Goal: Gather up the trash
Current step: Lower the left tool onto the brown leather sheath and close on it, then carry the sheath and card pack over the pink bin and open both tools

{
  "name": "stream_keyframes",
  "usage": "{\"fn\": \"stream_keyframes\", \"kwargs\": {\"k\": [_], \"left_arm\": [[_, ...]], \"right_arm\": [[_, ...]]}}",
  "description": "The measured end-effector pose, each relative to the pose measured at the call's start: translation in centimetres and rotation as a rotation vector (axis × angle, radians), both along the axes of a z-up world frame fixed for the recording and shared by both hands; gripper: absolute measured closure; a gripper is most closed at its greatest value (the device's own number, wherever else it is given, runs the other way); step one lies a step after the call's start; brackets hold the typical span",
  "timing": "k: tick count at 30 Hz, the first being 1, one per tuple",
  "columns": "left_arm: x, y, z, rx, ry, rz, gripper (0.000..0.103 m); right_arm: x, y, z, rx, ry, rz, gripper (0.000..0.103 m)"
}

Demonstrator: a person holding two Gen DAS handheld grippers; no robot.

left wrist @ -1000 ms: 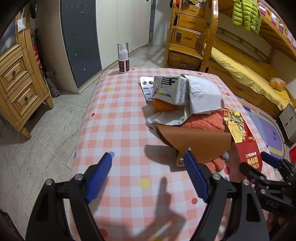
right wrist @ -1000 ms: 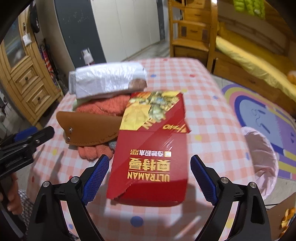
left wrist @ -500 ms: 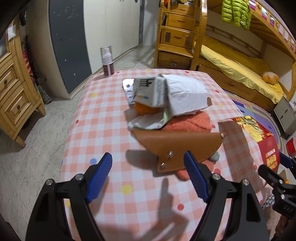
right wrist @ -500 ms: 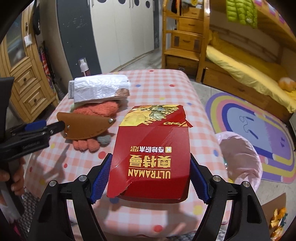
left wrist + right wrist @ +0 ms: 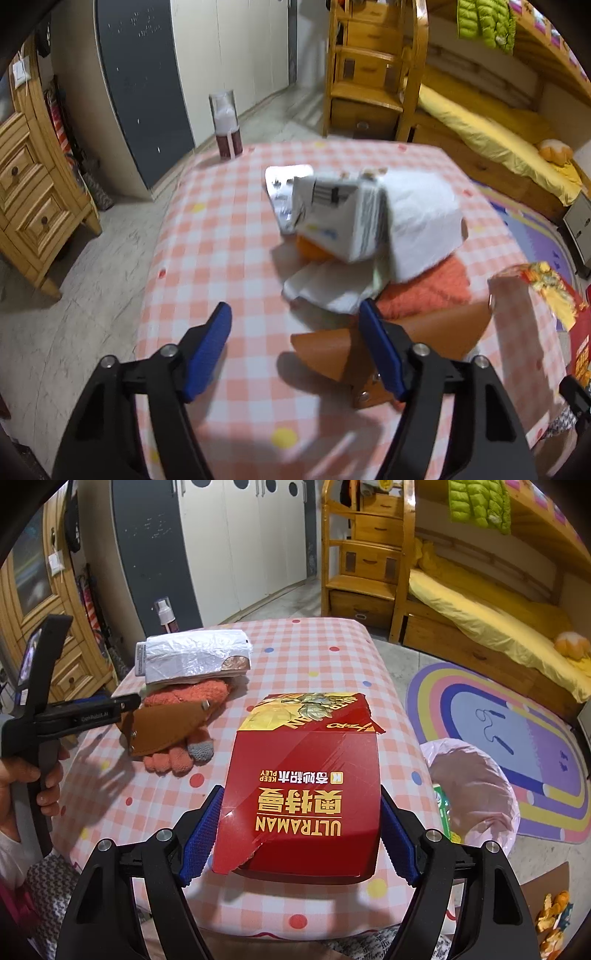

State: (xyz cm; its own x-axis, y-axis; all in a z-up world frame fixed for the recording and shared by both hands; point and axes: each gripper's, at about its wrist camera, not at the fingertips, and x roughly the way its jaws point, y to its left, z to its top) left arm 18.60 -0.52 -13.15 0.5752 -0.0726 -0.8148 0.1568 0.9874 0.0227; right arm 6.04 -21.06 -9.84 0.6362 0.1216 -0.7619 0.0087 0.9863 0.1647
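Note:
My right gripper [image 5: 301, 834] is shut on a torn red Ultraman box [image 5: 306, 786] and holds it above the checked table [image 5: 325, 657]. The box also shows at the right edge of the left wrist view [image 5: 554, 291]. My left gripper [image 5: 295, 347] is open and empty over the table, its right finger just above a brown leather sheath [image 5: 424, 332]. It also shows in the right wrist view [image 5: 122, 705]. Beyond lies a heap: a carton [image 5: 343, 221], white paper [image 5: 421, 225], an orange thing [image 5: 310, 247], an orange glove [image 5: 184, 698].
A bin lined with a pink bag [image 5: 472, 786] stands on the floor right of the table, with orange peels [image 5: 554, 919] near it. A spray bottle [image 5: 226, 129] stands at the table's far left corner. A silver blister pack [image 5: 284, 188] lies behind the carton.
My right gripper has closed on the red box and raised it off the table. My left gripper has moved forward toward the heap, over the brown sheath.

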Motion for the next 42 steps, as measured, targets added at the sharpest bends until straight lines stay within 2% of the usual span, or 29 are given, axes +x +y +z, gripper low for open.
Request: {"fn": "stream_keyframes", "kwargs": {"k": [8,10,17,20,25,34,38,42], "left_arm": [[-4.2,0.2,-0.9,0.008,0.079,-0.044,0.039],[-5.4,0.2,-0.7,-0.021,0.085,-0.059,0.039],[-8.2,-1.3,0.6,-0.088,0.036,-0.166,0.038],[-8.8,-3.2,0.4,-0.056,0.013,-0.225,0.032],[-9.1,-5.7,-1.1,0.01,0.027,-0.278,0.032],[-9.3,-7.0,-2.8,0.073,0.035,-0.292,0.041],[-9.4,-6.3,-1.9,0.001,0.04,-0.287,0.048],[-10.2,-6.6,0.5,-0.06,-0.014,-0.293,0.052]], "right_arm": [[-0.9,-0.1,0.2,0.012,-0.005,0.006,0.025],[-1.2,-0.1,0.4,0.012,-0.009,0.005,0.025],[-2.1,-0.8,0.9,0.021,-0.026,-0.007,0.025],[-2.2,-0.8,0.9,0.023,-0.027,-0.004,0.025],[-2.6,-1.1,1.0,0.028,-0.028,-0.011,0.025],[-3.0,-1.9,0.8,0.044,-0.033,-0.028,0.025],[-3.3,-2.2,1.0,0.05,-0.039,-0.029,0.025],[-3.6,-2.6,1.2,0.059,-0.052,-0.039,0.025]]}}
